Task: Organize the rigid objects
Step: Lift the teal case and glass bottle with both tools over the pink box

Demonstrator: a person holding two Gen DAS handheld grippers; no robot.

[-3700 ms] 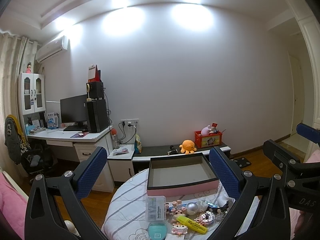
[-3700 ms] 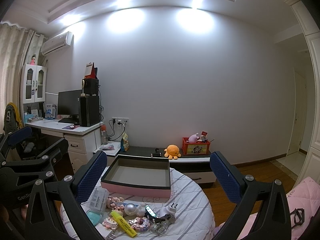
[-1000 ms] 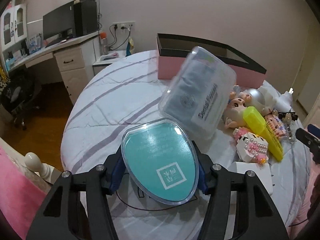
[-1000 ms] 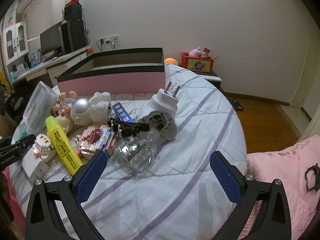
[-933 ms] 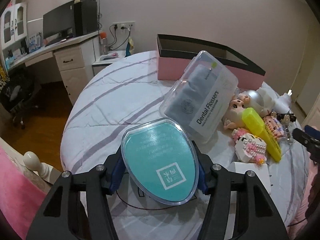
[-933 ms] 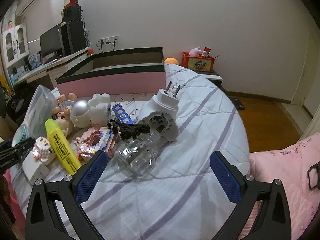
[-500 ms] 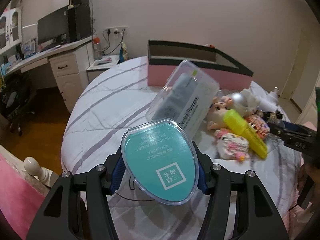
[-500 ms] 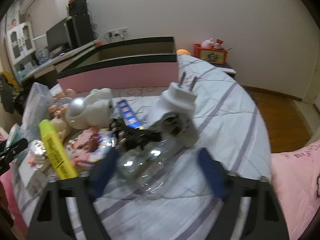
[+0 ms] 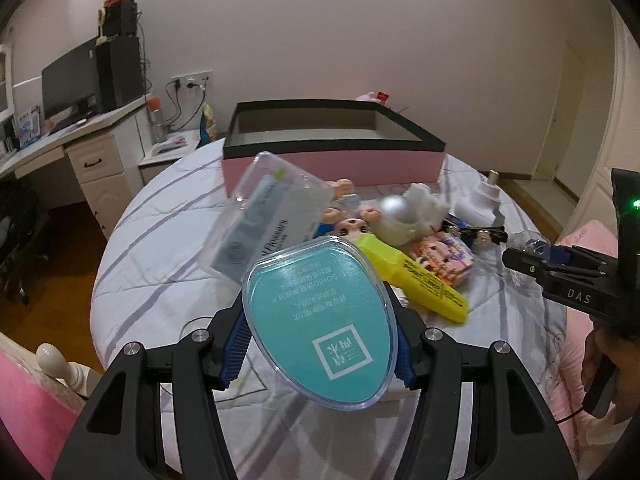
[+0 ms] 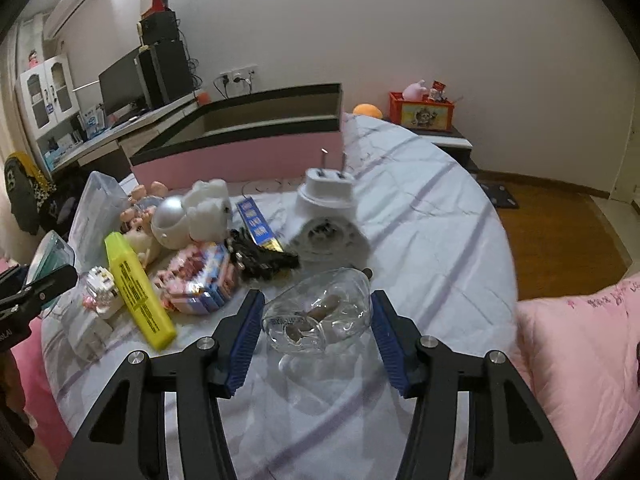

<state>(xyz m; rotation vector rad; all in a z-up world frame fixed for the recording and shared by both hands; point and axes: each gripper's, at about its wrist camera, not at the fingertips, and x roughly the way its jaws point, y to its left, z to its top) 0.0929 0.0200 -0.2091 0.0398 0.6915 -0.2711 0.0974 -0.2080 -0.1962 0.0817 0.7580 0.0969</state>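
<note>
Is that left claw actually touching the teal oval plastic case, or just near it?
Touching. In the left wrist view, both blue pads of the left gripper press against the sides of the teal oval plastic case, which is lifted off the bed.

Ahead of me stands a plain pale wall (image 9: 340,28). To my left, a white desk (image 9: 60,148) carries a dark monitor (image 9: 68,80). Brown wood floor (image 10: 560,232) runs right, toward a low cabinet (image 10: 452,136); a glass-fronted cupboard (image 10: 48,92) stands far left.

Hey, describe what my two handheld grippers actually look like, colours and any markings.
The left gripper and right gripper share one build: matte black angular frames, silver round bolts, ribbed blue pads lining the jaws. Seen from the left wrist view, the right one carries white "DAS" lettering and a green light.
</note>
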